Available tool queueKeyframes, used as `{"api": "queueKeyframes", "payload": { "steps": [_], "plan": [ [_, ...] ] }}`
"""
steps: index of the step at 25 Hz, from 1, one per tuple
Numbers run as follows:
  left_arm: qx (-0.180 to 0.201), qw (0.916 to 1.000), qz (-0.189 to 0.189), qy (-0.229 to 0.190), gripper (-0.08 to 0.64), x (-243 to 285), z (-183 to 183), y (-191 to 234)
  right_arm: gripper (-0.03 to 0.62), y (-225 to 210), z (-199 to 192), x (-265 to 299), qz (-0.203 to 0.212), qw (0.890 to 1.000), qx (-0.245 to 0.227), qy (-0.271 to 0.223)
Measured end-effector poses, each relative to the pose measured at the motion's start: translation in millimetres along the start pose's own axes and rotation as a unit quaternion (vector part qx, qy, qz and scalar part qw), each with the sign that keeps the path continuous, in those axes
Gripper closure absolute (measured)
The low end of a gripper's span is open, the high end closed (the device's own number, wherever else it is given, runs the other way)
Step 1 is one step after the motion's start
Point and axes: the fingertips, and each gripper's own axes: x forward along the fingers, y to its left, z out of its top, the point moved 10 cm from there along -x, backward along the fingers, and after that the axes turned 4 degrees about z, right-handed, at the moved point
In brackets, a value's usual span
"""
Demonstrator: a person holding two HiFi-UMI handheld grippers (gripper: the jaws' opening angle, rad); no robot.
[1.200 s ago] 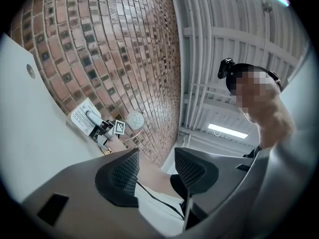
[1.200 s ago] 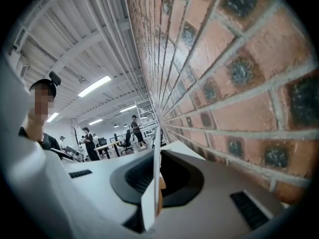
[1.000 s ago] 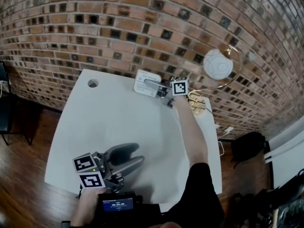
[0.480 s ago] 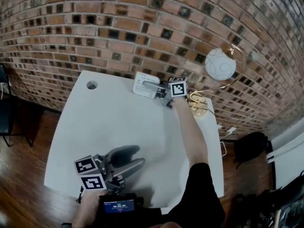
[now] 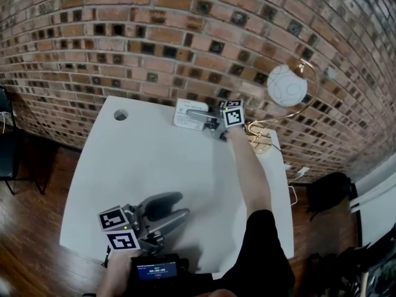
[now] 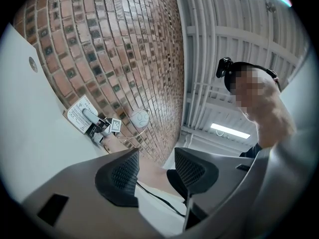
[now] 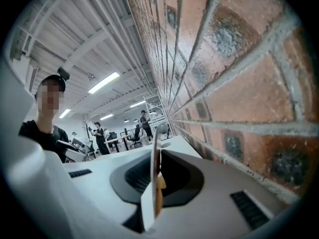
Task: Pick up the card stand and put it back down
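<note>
Bricks (image 5: 154, 36) are filling the far side, and a white table (image 5: 142, 159) is standing right against them. At the table's far left corner a small round hole (image 5: 120, 114) is showing.

At the near left, the left gripper (image 5: 180, 205) is waiting low over the table, close to the person. Its jaws are standing apart with nothing between them. I think it is only waiting there because this job needs just one gripper.

Further right, at the far edge just beside the bricks, the card stand (image 5: 183, 117) is showing its white card. The right gripper (image 5: 197, 114) is reaching to it from the right with the arm stretched out, because the stand is so far away. Its jaws are squeezing tight on the thin card, which is showing edge-on between the pads in the right gripper view. Pinching the two flat sides is giving it a good hold. I cannot tell if the stand is touching the table or is up a little.

At the far right a lamp (image 5: 286, 85) with a round white ball is standing near that gripper, so the stand should be moving straight up and down, not sideways.
</note>
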Motion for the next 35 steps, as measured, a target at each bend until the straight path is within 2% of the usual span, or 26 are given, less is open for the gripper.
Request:
{"api": "queueKeyframes", "payload": {
  "steps": [4, 5, 10, 17, 22, 26, 28, 30, 33, 35],
  "plan": [
    [0.000, 1.0000, -0.001, 0.000, 0.345, 0.0, 1.1, -0.2, 0.522, 6.2, 10.4, -0.9, -0.034, 0.999, -0.024, -0.009],
    [0.000, 1.0000, -0.001, 0.000, 0.345, 0.3, 1.0, -0.2, 0.483, 7.0, 12.1, -1.0, -0.042, 0.999, -0.024, -0.008],
    [0.004, 1.0000, -0.004, 0.001, 0.345, 0.8, -0.2, -2.2, 0.413, 11.8, 14.4, -7.9, -0.079, 0.997, -0.013, -0.006],
    [0.014, 0.9999, 0.002, -0.002, 0.345, -0.6, 3.9, -9.1, 0.391, 37.6, 16.0, -38.8, -0.123, 0.992, -0.010, -0.041],
    [0.018, 0.9998, 0.008, -0.002, 0.345, -6.5, 2.5, -15.1, 0.388, 64.7, 4.9, -71.6, -0.190, 0.979, -0.012, -0.070],
    [0.020, 0.9998, 0.005, -0.004, 0.345, -9.2, -1.9, -28.7, 0.388, 85.2, 5.6, -92.2, -0.227, 0.968, -0.002, -0.107],
    [0.025, 0.9997, 0.002, -0.003, 0.345, -9.6, -2.5, -37.8, 0.388, 102.3, 10.0, -95.3, -0.227, 0.966, 0.001, -0.120],
    [0.031, 0.9995, 0.000, -0.005, 0.345, -11.8, -2.0, -45.6, 0.390, 124.6, 11.0, -88.1, -0.214, 0.969, 0.001, -0.119],
    [0.036, 0.9993, -0.001, -0.007, 0.345, -17.7, -2.4, -53.6, 0.393, 175.2, 8.2, -62.8, -0.159, 0.980, -0.021, -0.119],
    [0.038, 0.9992, -0.003, -0.010, 0.345, -21.2, -3.4, -58.9, 0.427, 210.4, 5.0, -46.2, -0.123, 0.984, -0.031, -0.128]
  ]
}}
